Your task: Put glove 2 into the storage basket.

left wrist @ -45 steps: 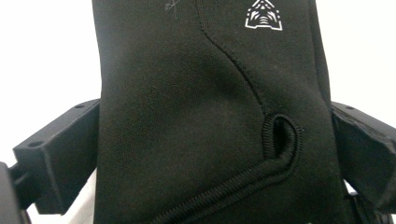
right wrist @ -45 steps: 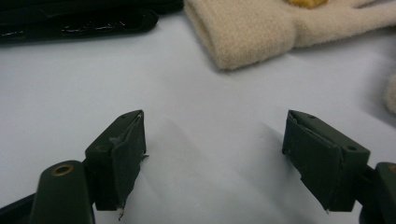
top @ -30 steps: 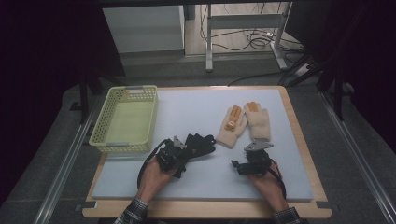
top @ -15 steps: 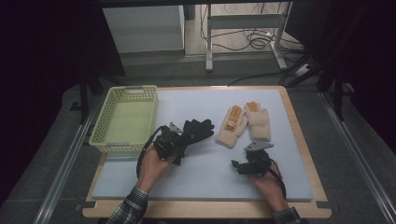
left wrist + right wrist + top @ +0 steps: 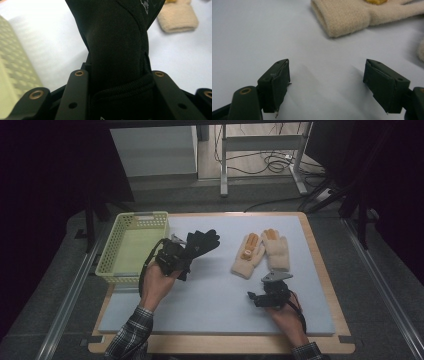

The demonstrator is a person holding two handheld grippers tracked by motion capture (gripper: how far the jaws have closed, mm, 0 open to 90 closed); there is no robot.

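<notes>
My left gripper [image 5: 183, 254] is shut on a black glove [image 5: 202, 242] and holds it in the air just right of the basket. In the left gripper view the glove's [image 5: 117, 37] dark fabric is pinched between the jaws of that gripper [image 5: 116, 75] and hangs forward. Two beige gloves [image 5: 248, 254] with orange patches lie side by side on the mat's right half. My right gripper [image 5: 256, 296] rests low on the mat below them. Its jaws [image 5: 327, 85] are open with nothing between them, and a beige glove cuff [image 5: 347, 15] lies just ahead.
A yellow-green plastic basket [image 5: 107, 265] stands at the table's left edge, with its wall [image 5: 12, 75] close beside my left gripper. A pale blue mat [image 5: 210, 300] covers the wooden table top. Beyond the table are desk legs and cables on the floor.
My left hand has risen and moved away from the person toward the basket, carrying the black glove off the mat. The right gripper has stayed where it was.
</notes>
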